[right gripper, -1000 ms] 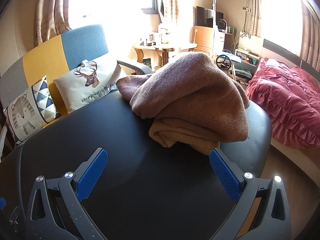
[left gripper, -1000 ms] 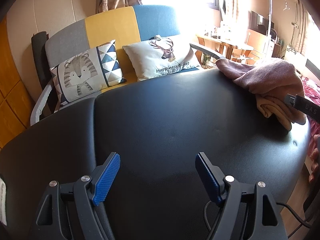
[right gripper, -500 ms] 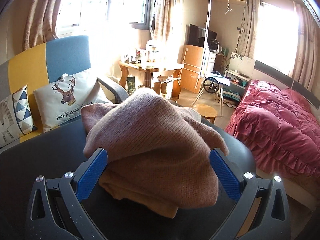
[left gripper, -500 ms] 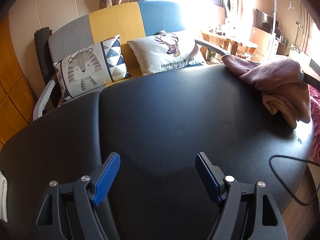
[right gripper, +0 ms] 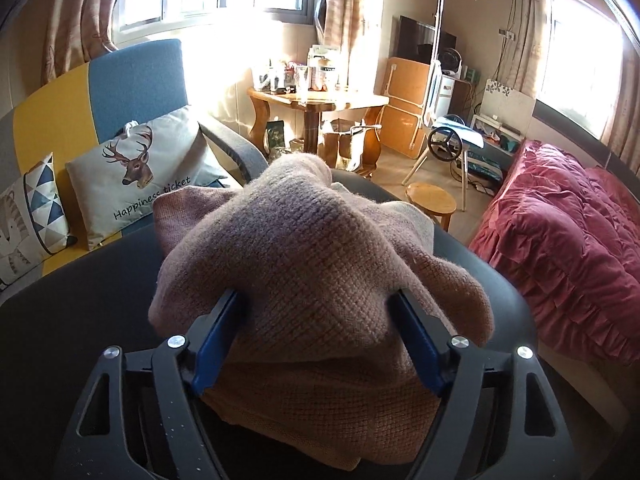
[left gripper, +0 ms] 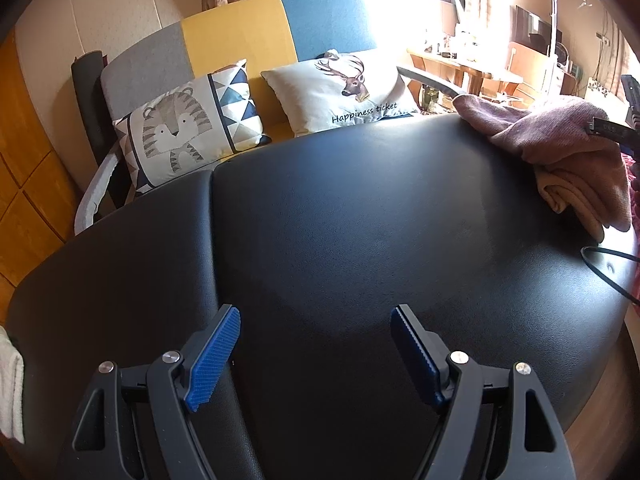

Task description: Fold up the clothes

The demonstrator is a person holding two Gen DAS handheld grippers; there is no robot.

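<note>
A: Left wrist view: left gripper (left gripper: 316,344) is hanging with jaws spread and nothing between them over the smooth black padded table (left gripper: 340,208); the knit sweater (left gripper: 568,148) is bunching at two o'clock, at the table's far edge.

B: Right wrist view: right gripper (right gripper: 318,340) is closing its blue ribbed pads (right gripper: 216,340) around the fuzzy pink-tan sweater (right gripper: 316,272) heap.

A: Risk, I judge: it is pinching several loose layers, so the lift is dragging the whole bundle toward the four o'clock edge.

Each hand-held gripper (left gripper: 316,350) (right gripper: 316,344): black frame, blue ribbed pads, silver screws.
</note>
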